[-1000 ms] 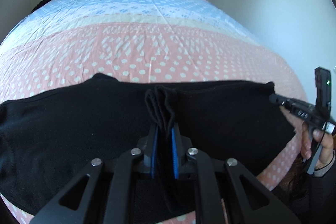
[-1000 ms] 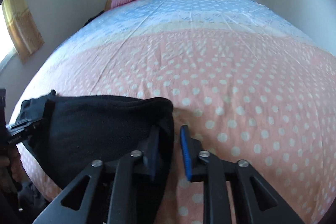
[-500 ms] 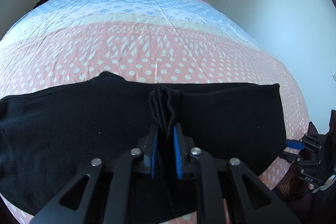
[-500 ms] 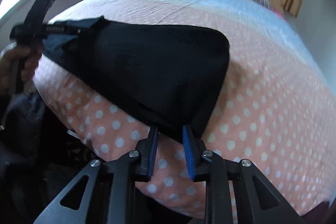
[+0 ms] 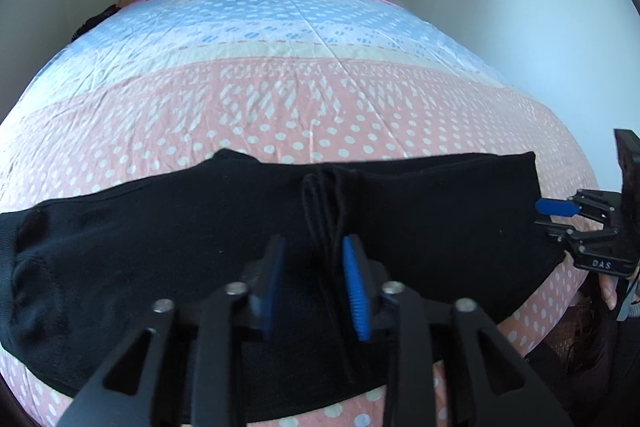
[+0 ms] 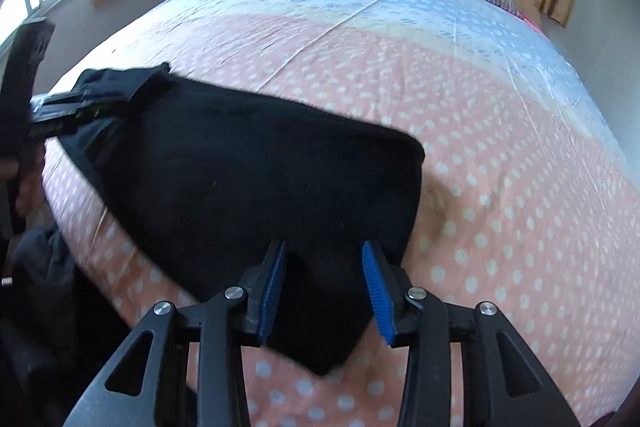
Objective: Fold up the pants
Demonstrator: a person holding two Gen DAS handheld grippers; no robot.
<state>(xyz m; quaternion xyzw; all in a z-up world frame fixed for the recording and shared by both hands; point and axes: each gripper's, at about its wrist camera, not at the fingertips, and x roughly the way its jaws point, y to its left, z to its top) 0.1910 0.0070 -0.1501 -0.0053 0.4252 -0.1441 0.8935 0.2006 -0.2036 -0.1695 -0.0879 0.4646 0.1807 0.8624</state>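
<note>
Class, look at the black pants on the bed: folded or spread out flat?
Folded: the black pants lie as a compact band on the bed, with stacked cloth edges bunched at the middle.

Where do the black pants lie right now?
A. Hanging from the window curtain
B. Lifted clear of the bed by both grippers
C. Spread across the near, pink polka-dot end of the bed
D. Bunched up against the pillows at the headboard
C: the black pants lie flat across the pink dotted part of the bedspread, and the left gripper and right gripper both stand open over the cloth, gripping nothing.
</note>
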